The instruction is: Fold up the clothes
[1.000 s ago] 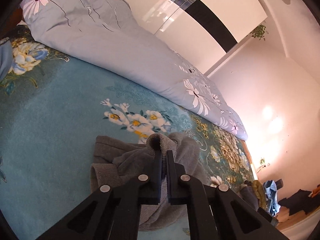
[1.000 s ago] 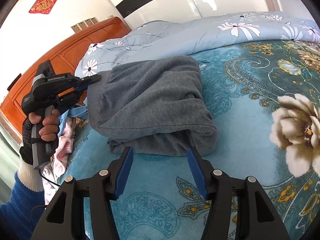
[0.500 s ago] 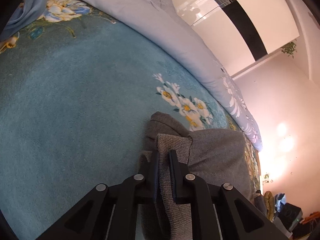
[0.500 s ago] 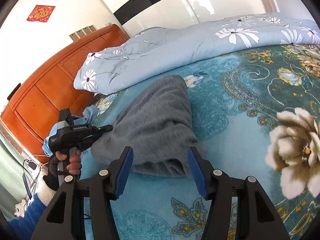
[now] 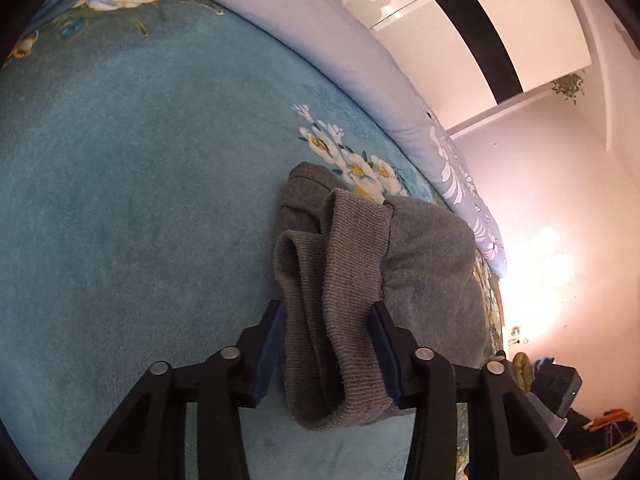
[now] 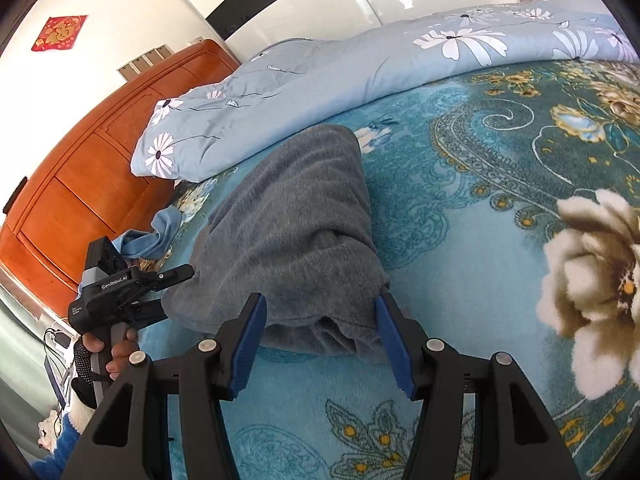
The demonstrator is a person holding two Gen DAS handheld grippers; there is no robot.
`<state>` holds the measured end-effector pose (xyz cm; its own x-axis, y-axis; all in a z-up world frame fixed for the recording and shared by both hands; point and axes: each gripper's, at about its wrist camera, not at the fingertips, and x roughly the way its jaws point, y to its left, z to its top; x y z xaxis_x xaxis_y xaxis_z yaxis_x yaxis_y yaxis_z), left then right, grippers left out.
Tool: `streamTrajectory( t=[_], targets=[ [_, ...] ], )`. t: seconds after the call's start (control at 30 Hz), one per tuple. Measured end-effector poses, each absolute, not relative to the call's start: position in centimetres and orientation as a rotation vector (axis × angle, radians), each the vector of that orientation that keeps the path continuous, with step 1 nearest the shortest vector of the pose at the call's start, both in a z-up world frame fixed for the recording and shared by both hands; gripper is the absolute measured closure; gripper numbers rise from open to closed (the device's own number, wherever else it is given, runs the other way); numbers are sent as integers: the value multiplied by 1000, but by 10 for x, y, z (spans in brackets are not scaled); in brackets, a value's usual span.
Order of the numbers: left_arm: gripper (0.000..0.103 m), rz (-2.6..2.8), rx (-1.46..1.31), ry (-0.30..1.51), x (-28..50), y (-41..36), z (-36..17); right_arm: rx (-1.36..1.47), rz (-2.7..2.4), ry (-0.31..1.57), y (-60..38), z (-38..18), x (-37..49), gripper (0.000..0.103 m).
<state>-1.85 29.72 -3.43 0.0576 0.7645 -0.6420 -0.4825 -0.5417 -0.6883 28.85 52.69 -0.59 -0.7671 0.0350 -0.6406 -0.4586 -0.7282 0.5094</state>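
A grey knit garment [image 6: 296, 208] lies folded in a long heap on the teal floral bedspread [image 6: 460, 260]. In the left wrist view its two ribbed cuffs [image 5: 344, 248] rest on the bed between the blue pads of my left gripper [image 5: 326, 312]. Those jaws are opening and the cloth sits loose in the gap. The right wrist view shows a hand holding the left gripper [image 6: 178, 292] at the garment's left end. My right gripper [image 6: 320, 304] stands open just before the garment's near folded edge, gripping nothing.
A light blue duvet [image 6: 360, 80] with white flowers is bunched along the far side of the bed. An orange wooden headboard [image 6: 80, 160] stands at the left, with a blue cloth [image 6: 156, 236] beside it. Bags and clothes [image 5: 560, 384] lie on the floor beyond the bed.
The left gripper came down with the cuff end of the garment, laid it on the bed and parted its jaws. The garment, held up before, now lies flat. The right gripper barely shifted.
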Motion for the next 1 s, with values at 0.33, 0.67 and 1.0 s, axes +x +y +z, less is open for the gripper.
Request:
streamTrajectory(
  t=[0.33,0.67,1.0],
  targets=[
    [90,1738,-1278,-152,-15,327,-11,-873,2501,1040,535,-9,301,45],
    [88,1937,-1247,-161,-15,285,-8,-864,2609,842,535,21,262,45],
    [79,1821,-1174,42,32,338,-6,-992,2580,781,526,-7,243,45]
  ],
)
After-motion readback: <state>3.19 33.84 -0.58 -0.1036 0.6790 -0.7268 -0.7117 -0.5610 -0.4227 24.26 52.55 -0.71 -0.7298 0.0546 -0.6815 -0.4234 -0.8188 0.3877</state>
